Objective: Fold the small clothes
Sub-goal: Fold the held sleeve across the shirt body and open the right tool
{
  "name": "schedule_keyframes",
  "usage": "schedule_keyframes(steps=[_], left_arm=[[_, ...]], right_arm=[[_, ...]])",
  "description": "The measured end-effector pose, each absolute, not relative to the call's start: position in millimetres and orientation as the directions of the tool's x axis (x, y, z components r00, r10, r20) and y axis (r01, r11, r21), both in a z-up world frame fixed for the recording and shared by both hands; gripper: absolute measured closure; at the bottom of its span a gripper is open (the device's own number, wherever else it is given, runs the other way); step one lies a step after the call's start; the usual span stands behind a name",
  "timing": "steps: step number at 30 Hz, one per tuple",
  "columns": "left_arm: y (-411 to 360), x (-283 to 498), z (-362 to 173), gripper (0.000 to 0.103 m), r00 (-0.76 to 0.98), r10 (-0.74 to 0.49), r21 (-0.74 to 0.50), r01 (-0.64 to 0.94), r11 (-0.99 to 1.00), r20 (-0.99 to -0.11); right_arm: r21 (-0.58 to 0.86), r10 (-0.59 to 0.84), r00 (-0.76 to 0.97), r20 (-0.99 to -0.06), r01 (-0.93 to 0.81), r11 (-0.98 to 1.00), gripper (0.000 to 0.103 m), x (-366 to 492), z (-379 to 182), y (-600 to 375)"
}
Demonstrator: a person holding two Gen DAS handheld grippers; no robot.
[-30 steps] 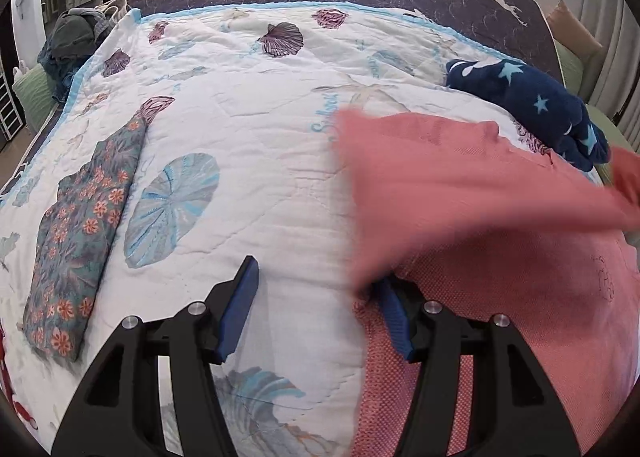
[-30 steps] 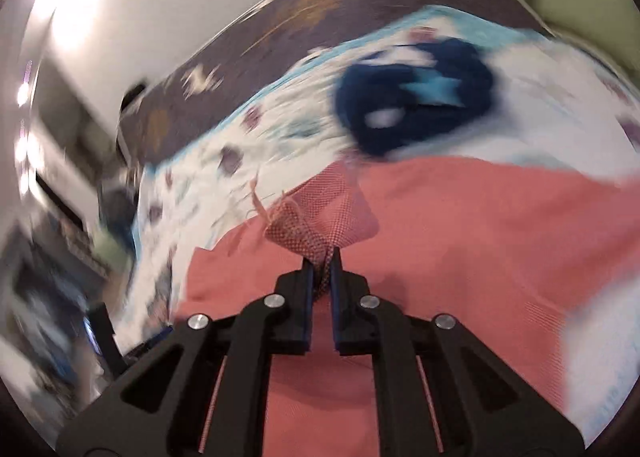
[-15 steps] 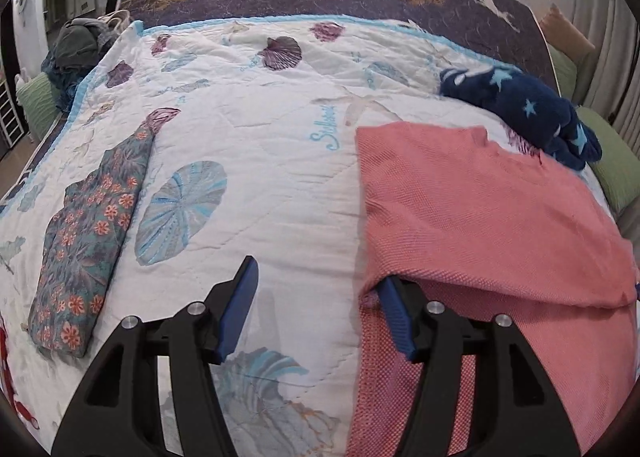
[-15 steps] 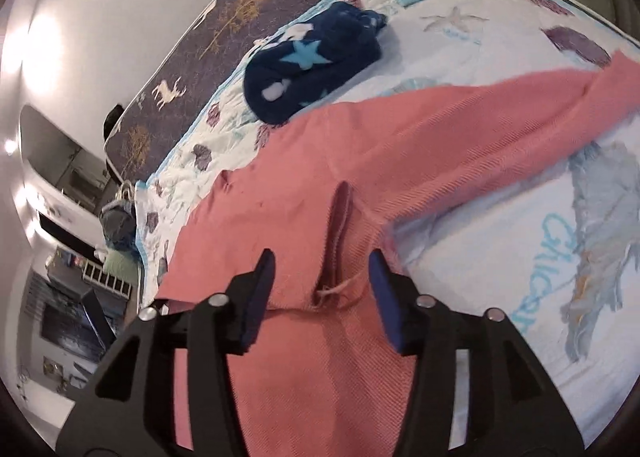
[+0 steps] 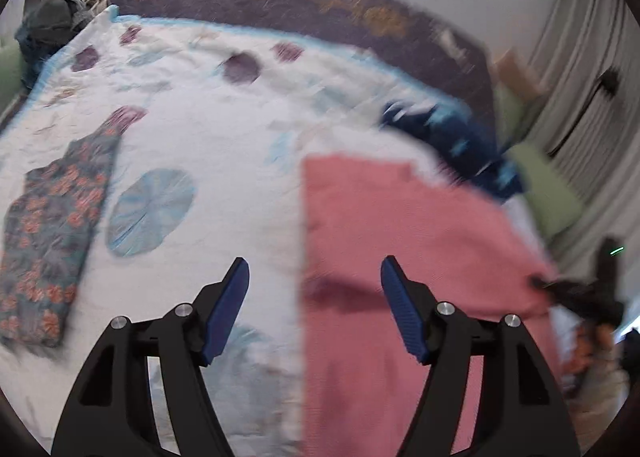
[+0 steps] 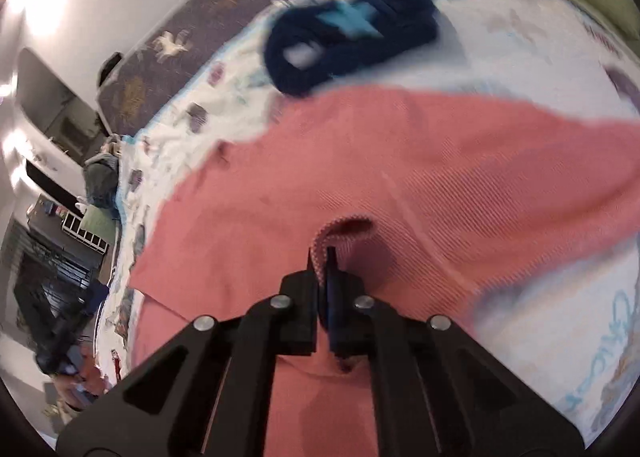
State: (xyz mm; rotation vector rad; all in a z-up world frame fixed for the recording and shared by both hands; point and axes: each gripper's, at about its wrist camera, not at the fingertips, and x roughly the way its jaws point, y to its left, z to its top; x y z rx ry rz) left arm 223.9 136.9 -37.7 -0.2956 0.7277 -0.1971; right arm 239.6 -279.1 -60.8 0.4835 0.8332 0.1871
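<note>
Pink knit garment (image 6: pixel 420 161) partly folded; right fingers (image 6: pixel 310 263) pinching it, left fingers (image 5: pixel 236 289) spread, empty.

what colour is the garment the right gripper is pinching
Salmon pink garment, clearest in the right wrist view, pinched by the right gripper.

**Bed surface: condition observed**

The bed (image 5: pixel 224 145) carried a white seashell-print quilt. Directly on it lay a pink garment (image 5: pixel 400 225) at lower right, a floral folded garment (image 5: pixel 52 225) at left, and a navy star-print item (image 5: pixel 460 137) at upper right.
</note>
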Motion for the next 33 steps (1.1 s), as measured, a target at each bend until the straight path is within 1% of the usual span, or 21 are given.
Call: schedule_keyframes(steps=[2, 3, 4, 6, 7, 8, 9, 10, 11, 12, 13, 14, 15, 17, 18, 20, 22, 25, 26, 31, 33], left_arm=[[127.5, 230.3, -22.0, 0.035, 0.746, -0.337, -0.376, 0.125, 0.918, -0.575], [121.5, 233.8, -19.0, 0.036, 0.747, -0.349, -0.379, 0.14, 0.915, -0.566], [111.9, 240.5, -17.0, 0.036, 0.748, -0.359, -0.377, 0.157, 0.913, -0.558], [88.8, 259.6, -24.5, 0.036, 0.713, -0.405, -0.395, 0.193, 0.898, -0.572], [82.6, 266.2, -30.2, 0.037, 0.697, -0.415, -0.398, 0.2, 0.895, -0.584], [71.4, 277.1, -43.2, 0.037, 0.683, -0.385, -0.363, 0.185, 0.913, -0.62], [65.9, 283.5, -53.9, 0.036, 0.677, -0.335, -0.315, 0.159, 0.936, -0.655], [60.9, 291.2, -68.1, 0.036, 0.664, -0.264, -0.246, 0.123, 0.961, -0.699], [56.8, 300.6, -88.2, 0.037, 0.638, -0.16, -0.151, 0.069, 0.986, -0.754], [57.4, 303.6, -97.3, 0.04, 0.618, -0.133, -0.128, 0.053, 0.99, -0.774], [61.2, 301.0, -97.4, 0.04, 0.629, -0.148, -0.146, 0.054, 0.988, -0.763], [63.9, 296.6, -90.7, 0.04, 0.649, -0.15, -0.157, 0.047, 0.986, -0.746], [65.3, 294.9, -87.6, 0.04, 0.658, -0.126, -0.142, 0.029, 0.99, -0.743], [68.1, 290.7, -84.8, 0.04, 0.673, -0.041, -0.071, -0.017, 0.997, -0.738], [70.7, 289.5, -85.5, 0.04, 0.671, -0.029, -0.067, -0.03, 0.997, -0.741], [78.1, 284.5, -84.3, 0.04, 0.673, -0.042, -0.097, -0.045, 0.994, -0.738], [79.3, 276.7, -76.9, 0.04, 0.696, -0.056, -0.127, -0.05, 0.991, -0.715], [61.3, 269.9, -61.7, 0.04, 0.722, -0.081, -0.118, -0.001, 0.993, -0.687], [55.3, 267.5, -58.0, 0.04, 0.728, -0.09, -0.109, 0.02, 0.994, -0.68], [0.2, 252.9, -40.0, 0.039, 0.753, -0.126, -0.022, 0.147, 0.989, -0.645], [-14.2, 249.4, -38.3, 0.038, 0.752, -0.143, -0.008, 0.18, 0.984, -0.644]], right_arm=[[0.482, 0.343, 0.726, -0.596, -0.018, 0.876, 0.1, 235.7, -37.3, -273.8], [0.504, 0.354, 0.749, -0.561, -0.031, 0.863, 0.1, 234.4, -28.2, -275.8], [0.517, 0.358, 0.758, -0.545, -0.032, 0.856, 0.1, 234.8, -24.7, -278.6], [0.524, 0.347, 0.763, -0.545, -0.012, 0.851, 0.099, 238.7, -26.0, -286.6], [0.507, 0.322, 0.749, -0.579, 0.021, 0.862, 0.098, 242.6, -34.2, -291.5], [0.474, 0.283, 0.73, -0.622, 0.064, 0.878, 0.094, 245.7, -44.1, -296.0], [0.432, 0.237, 0.702, -0.672, 0.111, 0.895, 0.08, 248.3, -56.1, -300.7], [0.395, 0.193, 0.662, -0.724, 0.168, 0.903, 0.069, 248.0, -69.4, -308.5], [0.41, 0.193, 0.657, -0.729, 0.193, 0.891, 0.062, 243.1, -75.3, -317.0], [0.449, 0.215, 0.67, -0.711, 0.196, 0.872, 0.063, 234.2, -78.3, -325.1], [0.485, 0.234, 0.689, -0.686, 0.194, 0.853, 0.062, 220.3, -77.9, -337.8], [0.492, 0.229, 0.702, -0.674, 0.196, 0.848, 0.057, 212.5, -75.4, -344.6], [0.492, 0.211, 0.72, -0.662, 0.205, 0.846, 0.05, 202.8, -71.8, -353.6], [0.491, 0.153, 0.751, -0.642, 0.249, 0.835, 0.044, 181.7, -65.1, -379.5], [0.495, 0.13, 0.758, -0.639, 0.276, 0.824, 0.041, 173.9, -63.9, -392.5], [0.512, 0.065, 0.757, -0.651, 0.373, 0.774, 0.041, 157.3, -68.6, -429.5], [0.516, 0.007, 0.728, -0.685, 0.479, 0.71, 0.04, 148.9, -77.1, -460.2], [0.501, -0.03, 0.665, -0.746, 0.59, 0.633, 0.04, 146.9, -89.6, -494.8], [0.49, -0.04, 0.647, -0.761, 0.615, 0.618, 0.04, 148.5, -91.8, -501.6], [0.455, -0.079, 0.625, -0.777, 0.643, 0.616, 0.04, 169.6, -87.2, -516.8], [0.424, -0.104, 0.597, -0.796, 0.672, 0.607, 0.037, 187.7, -85.1, -525.6]])
